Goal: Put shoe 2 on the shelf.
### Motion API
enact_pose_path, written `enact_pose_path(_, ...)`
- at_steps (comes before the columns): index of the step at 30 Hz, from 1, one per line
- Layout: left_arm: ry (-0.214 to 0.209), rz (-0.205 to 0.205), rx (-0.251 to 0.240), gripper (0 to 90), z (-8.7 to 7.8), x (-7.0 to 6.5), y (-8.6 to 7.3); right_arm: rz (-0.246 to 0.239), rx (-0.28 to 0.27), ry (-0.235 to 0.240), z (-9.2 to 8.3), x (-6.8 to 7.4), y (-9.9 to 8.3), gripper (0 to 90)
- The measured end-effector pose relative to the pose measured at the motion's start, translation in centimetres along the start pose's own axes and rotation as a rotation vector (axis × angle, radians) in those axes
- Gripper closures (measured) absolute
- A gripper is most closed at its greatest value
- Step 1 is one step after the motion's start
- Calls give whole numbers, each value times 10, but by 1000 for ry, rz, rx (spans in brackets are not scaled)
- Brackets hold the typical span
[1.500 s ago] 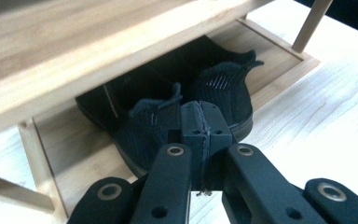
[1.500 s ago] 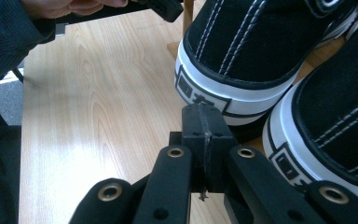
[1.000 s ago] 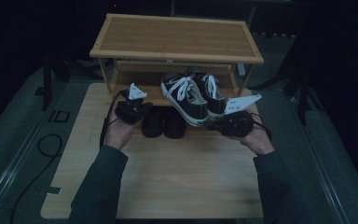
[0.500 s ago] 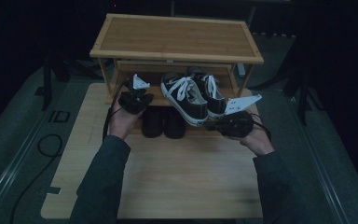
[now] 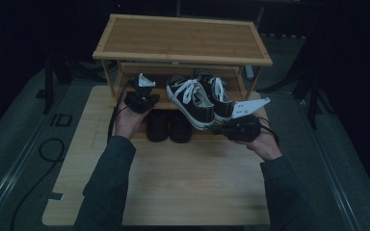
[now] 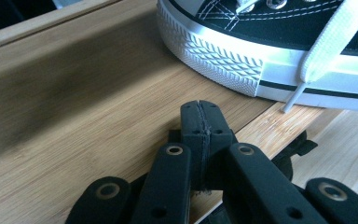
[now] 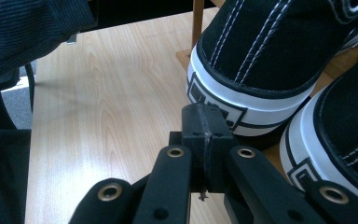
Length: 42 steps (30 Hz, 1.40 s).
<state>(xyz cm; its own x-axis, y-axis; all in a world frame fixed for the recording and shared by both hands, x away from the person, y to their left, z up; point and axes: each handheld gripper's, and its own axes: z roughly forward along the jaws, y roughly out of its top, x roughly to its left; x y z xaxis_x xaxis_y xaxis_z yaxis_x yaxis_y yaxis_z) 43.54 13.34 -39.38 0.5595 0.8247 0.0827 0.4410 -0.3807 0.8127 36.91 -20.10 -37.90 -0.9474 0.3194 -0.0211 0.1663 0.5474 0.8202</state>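
2 sneakers [image 5: 200, 98] point toes toward the person; each hand-held gripper [image 5: 142, 98] [image 5: 238, 129] closed, empty.

Two sneakers [image 5: 200, 98], two dark shoes [image 5: 167, 126], one rack [image 5: 183, 41].

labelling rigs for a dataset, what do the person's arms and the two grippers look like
Both forearms wear dark long sleeves, finely ribbed in the right gripper view. The left gripper and right gripper are black, each topped by a pale grey three-cornered plate. A black cable trails from the left one. The fingers are matte black bars with brass-ringed rivet holes and rubbery pads.
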Motion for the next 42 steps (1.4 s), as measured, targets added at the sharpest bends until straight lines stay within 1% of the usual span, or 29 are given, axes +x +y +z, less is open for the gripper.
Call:
enact_pose_path(2,-8,-9,-4,897,0,1,0,0,-1,1,0,0,0,899)
enact_pose_path(6,-1,4,0,897,0,0,0,1,-4,6,2,1,0,900)
enact_pose_path(9,-3,3,-2,898,0,0,0,-3,-6,19,5,2,2,900)
enact_pose_path(12,5,10,0,897,0,-1,0,-11,-8,29,8,4,5,900)
enact_pose_path(13,8,6,-4,897,1,-2,1,-14,-7,31,9,4,6,900)
enact_pose_path(16,0,10,-5,897,2,-3,1,-16,-7,35,11,5,7,900)
enact_pose_path(17,-12,5,-15,897,4,-6,2,-16,-8,36,11,5,7,900)
enact_pose_path(19,-21,3,-22,897,7,-10,4,-14,-10,37,11,5,6,900)
enact_pose_path(24,-30,-3,-26,899,10,-13,5,-16,-12,36,12,6,7,900)
enact_pose_path(28,-26,-4,-27,900,10,-14,5,-16,-17,42,14,6,7,900)
enact_pose_path(32,-16,14,-21,900,10,-15,6,-18,-23,57,20,8,11,900)
enact_pose_path(34,-14,17,-18,900,10,-15,6,-22,-25,65,24,9,13,900)
enact_pose_path(38,-14,12,-19,900,10,-15,6,-32,-26,72,31,11,17,900)
enact_pose_path(42,-14,12,-21,900,10,-16,6,-35,-25,80,33,11,18,900)
